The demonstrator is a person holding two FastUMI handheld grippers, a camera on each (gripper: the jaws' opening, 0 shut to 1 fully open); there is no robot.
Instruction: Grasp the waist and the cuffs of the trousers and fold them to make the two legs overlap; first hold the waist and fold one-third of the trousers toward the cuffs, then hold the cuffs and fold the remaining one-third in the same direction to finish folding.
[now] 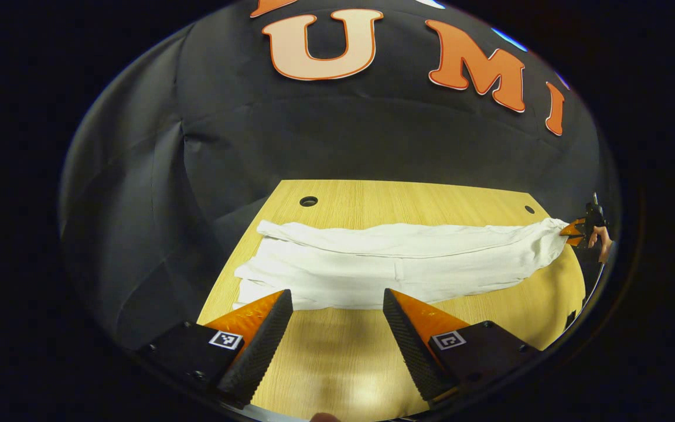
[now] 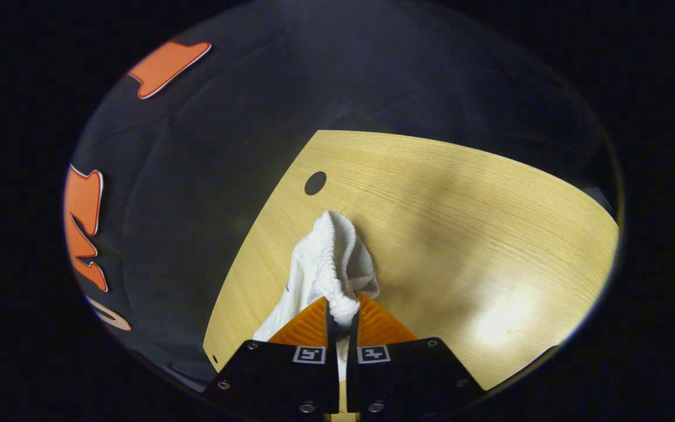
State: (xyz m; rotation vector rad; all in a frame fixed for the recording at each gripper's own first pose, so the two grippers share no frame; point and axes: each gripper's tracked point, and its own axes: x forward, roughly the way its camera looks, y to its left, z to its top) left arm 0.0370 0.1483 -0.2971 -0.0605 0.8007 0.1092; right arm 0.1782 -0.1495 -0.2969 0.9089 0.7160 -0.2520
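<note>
Left gripper (image 1: 337,305) held wide apart, nothing between its fingers; it hangs over bare table (image 1: 337,363) just short of the near edge of the trousers (image 1: 396,264). Trousers white, laid out long across the wooden table, legs already one over the other, cuff end toward the left in the left gripper view, the other end drawn out to a point at far right. There the right gripper (image 1: 575,231) shows small, nipping that end, with a hand (image 1: 601,240) behind it. In the right gripper view, the right gripper (image 2: 342,313) is clamped tight on the gathered elastic waist (image 2: 334,264); both fingers press on the bunched cloth, which stands up in a puckered hump ahead of the tips, the rest trailing down and left beside the finger. Square black-and-white markers on each finger body; no readable words on cloth or table. Two round holes (image 1: 308,201) in the tabletop near the far edge in the left gripper view; one hole (image 2: 314,183) lies just beyond the waist in the right gripper view. Full length of the trousers shows from the left; waist gathers show close from the right.
</note>
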